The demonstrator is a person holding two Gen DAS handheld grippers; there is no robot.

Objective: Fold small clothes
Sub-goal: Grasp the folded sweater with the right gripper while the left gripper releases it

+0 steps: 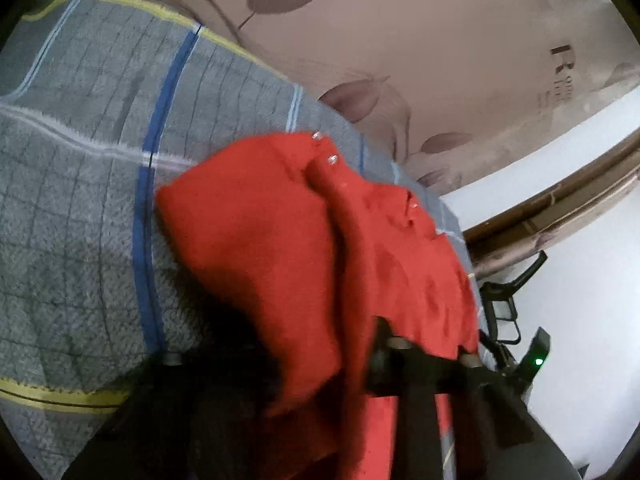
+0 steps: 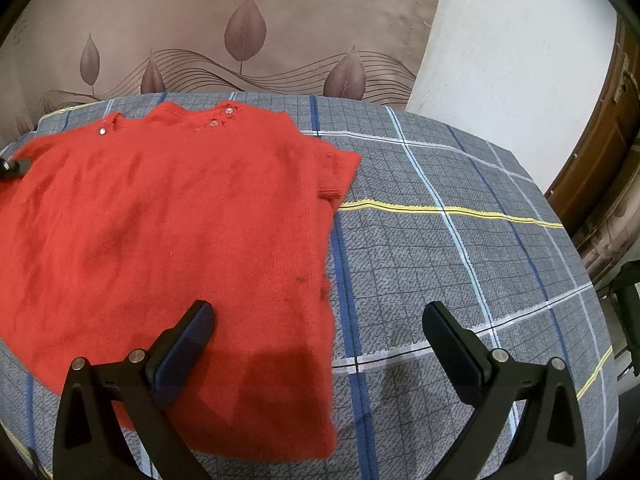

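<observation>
1. The counter wears a grey plaid cloth with blue, white and yellow stripes; a leaf-patterned curtain hangs behind its far edge.
2. A red sweater lies spread flat on the counter's left half, neckline toward the far edge, one short sleeve reaching toward the middle.
3. The right gripper hovers wide open over the sweater's near right hem, holding nothing.
4. The left gripper grips a lifted fold of sweater at the left side, jaws closed on it.
</observation>
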